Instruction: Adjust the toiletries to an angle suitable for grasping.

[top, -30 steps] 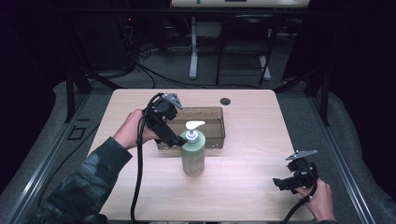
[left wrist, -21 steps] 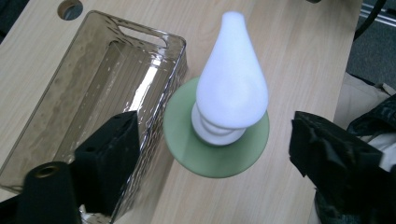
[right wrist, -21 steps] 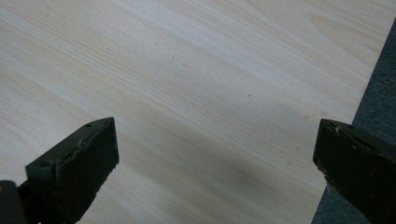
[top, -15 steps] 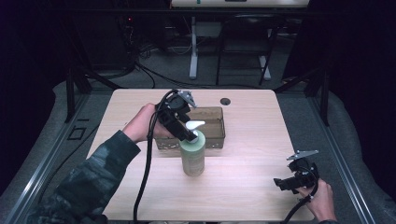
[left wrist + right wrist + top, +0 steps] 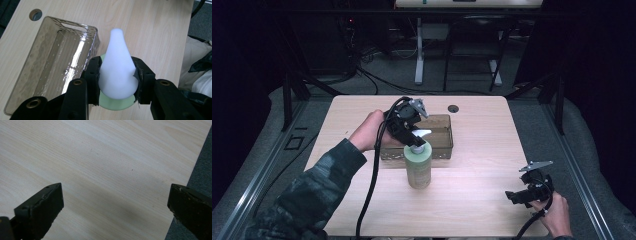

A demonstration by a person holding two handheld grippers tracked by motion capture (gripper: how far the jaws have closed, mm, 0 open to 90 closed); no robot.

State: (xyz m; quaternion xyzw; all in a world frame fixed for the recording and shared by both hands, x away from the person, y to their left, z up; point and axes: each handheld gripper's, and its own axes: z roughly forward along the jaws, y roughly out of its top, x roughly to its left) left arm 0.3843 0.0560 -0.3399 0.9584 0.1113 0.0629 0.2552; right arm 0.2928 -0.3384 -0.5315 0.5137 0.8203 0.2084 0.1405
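The left gripper [image 5: 413, 141] pinches the white pump head [image 5: 118, 67] of the green soap bottle [image 5: 418, 166]; its jaws have just been closing, with the pump between them. The bottle stands upright on the table [image 5: 482, 200], touching the front wall of the clear brown bin [image 5: 443, 150]. The left gripper view shows both pads pressed on the pump's sides, which the high view cannot settle. A second ago this gripper sat left of the bottle. The left forearm slants in from the lower left. The right gripper [image 5: 518, 196] rests near the table's front right corner, jaws spread wide over bare wood.
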